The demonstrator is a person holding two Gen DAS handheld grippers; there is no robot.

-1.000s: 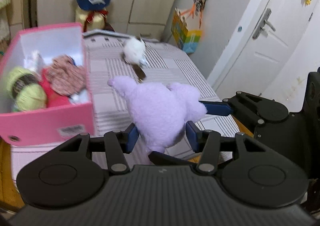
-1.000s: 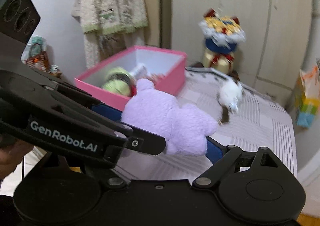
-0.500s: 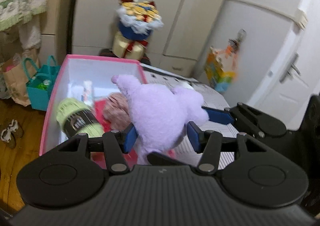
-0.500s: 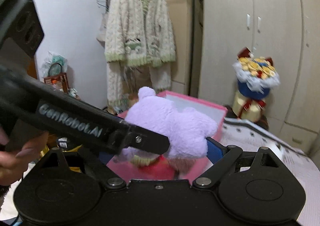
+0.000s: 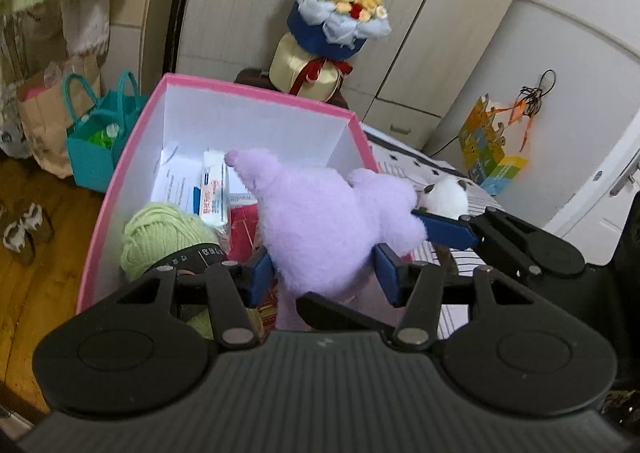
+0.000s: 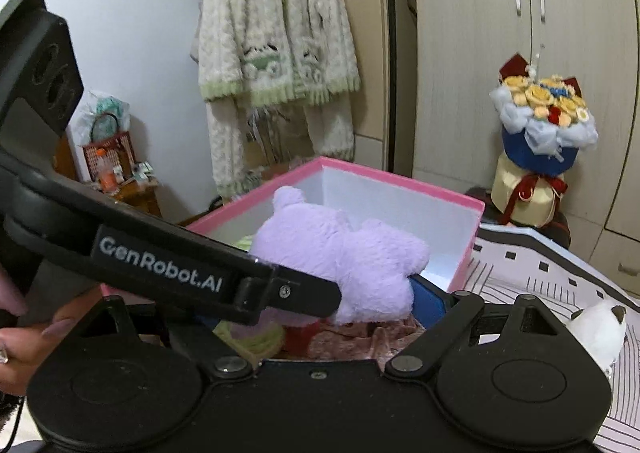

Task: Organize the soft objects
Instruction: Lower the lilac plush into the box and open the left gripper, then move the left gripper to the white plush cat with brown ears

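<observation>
Purple plush toy (image 5: 320, 229) is hanging over the open pink box (image 5: 256, 91), above the box's near right part, its rounded ear pointing toward the far wall of the box.

Left hand-held gripper (image 5: 324, 273): its blue pads (image 5: 262, 273) are sitting either side of the plush's lower body, partly open. The left pad is touching the fur; whether the right pad is pressing in, cannot tell.

Right hand-held gripper (image 6: 376, 289): one blue pad (image 6: 426, 303) is lying against the toy's right limb; the opposite finger is being blocked by the other tool's arm crossing in front, so the grip cannot be told. In the left wrist view its blue pad is meeting the plush's right side.

Inside the box: a green yarn ball (image 5: 168, 237) with a dark label band is lying at the near left, papers and a small carton (image 5: 214, 193) at mid, red fabric (image 5: 244, 229) under the plush.

A small white fluffy toy (image 5: 446, 195) is resting on the striped surface (image 6: 540, 277) right of the box. A flower bouquet (image 5: 340, 9) is standing beyond the box's far edge.
</observation>
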